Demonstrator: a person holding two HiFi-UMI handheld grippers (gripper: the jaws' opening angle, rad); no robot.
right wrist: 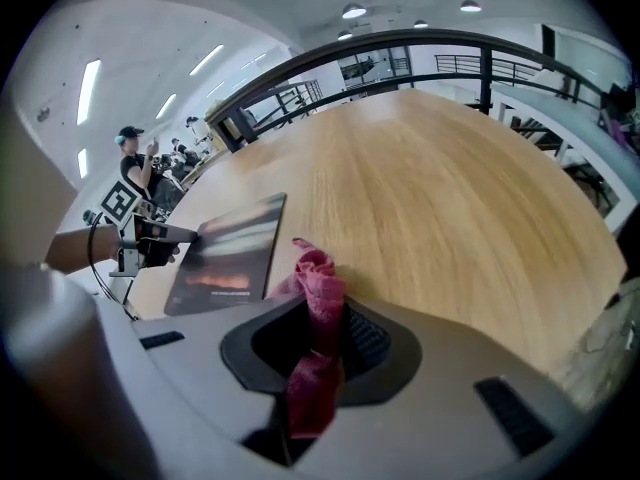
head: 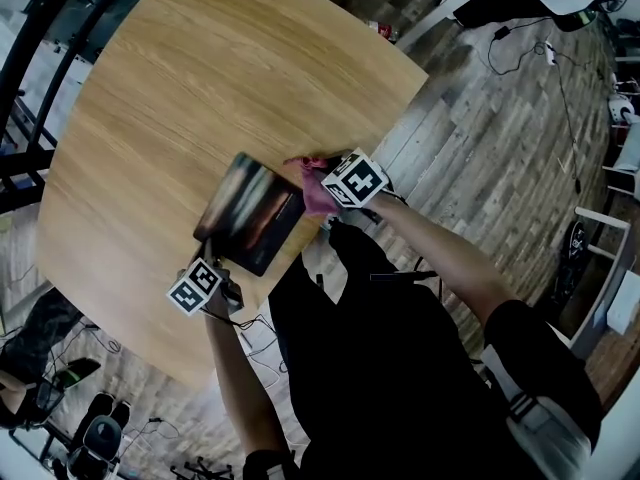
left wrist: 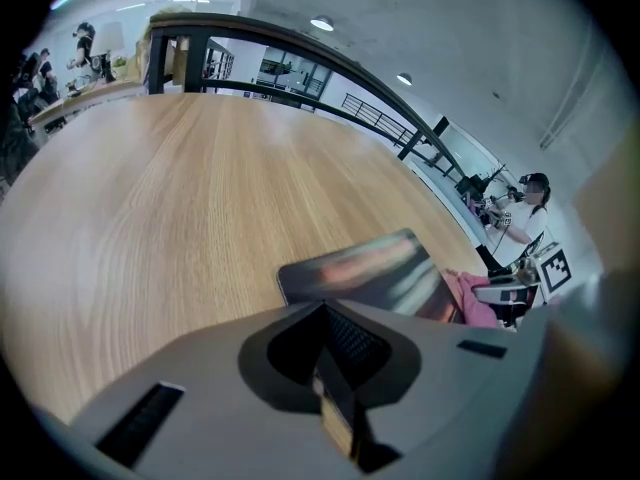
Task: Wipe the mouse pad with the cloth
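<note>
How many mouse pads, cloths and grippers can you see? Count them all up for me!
mouse pad: 1
cloth: 1
grippers: 2, the left gripper and the right gripper
Total: 4

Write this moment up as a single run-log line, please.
left claw: shut, tip at mouse pad corner | right claw: shut on pink cloth, beside mouse pad | mouse pad: on table
</note>
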